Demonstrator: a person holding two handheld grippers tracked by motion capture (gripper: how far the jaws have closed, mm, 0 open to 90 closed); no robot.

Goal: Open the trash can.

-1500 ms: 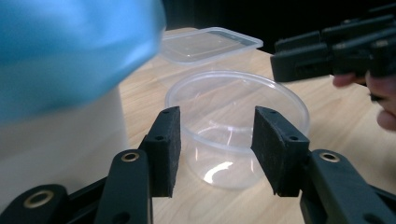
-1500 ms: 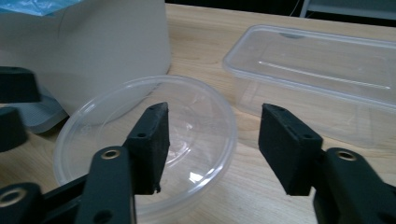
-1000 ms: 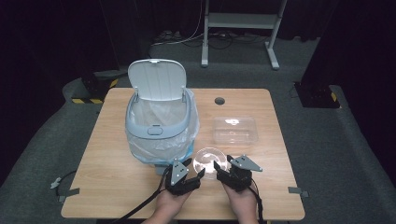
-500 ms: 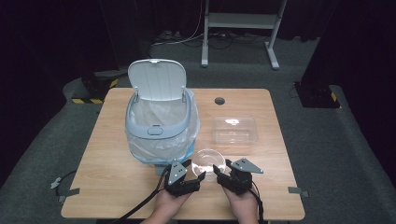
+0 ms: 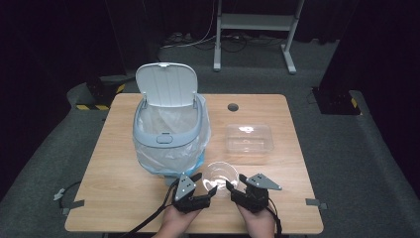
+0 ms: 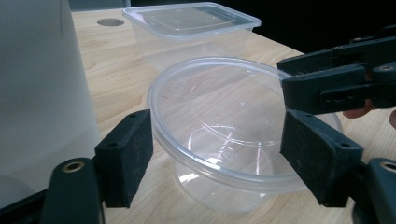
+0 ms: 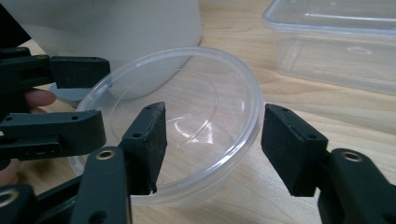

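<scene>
both tools (image 5: 208, 191) (image 5: 236, 191) gape around a clear round plastic bowl (image 5: 219, 175).

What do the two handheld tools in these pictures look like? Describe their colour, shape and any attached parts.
Both the left tool and the right tool are black, each with two blocky flat-faced jaws and brass-coloured pivot rivets. A grey three-cornered plate tops each. Black cables trail toward the table's near edge. No sleeves are visible.
</scene>
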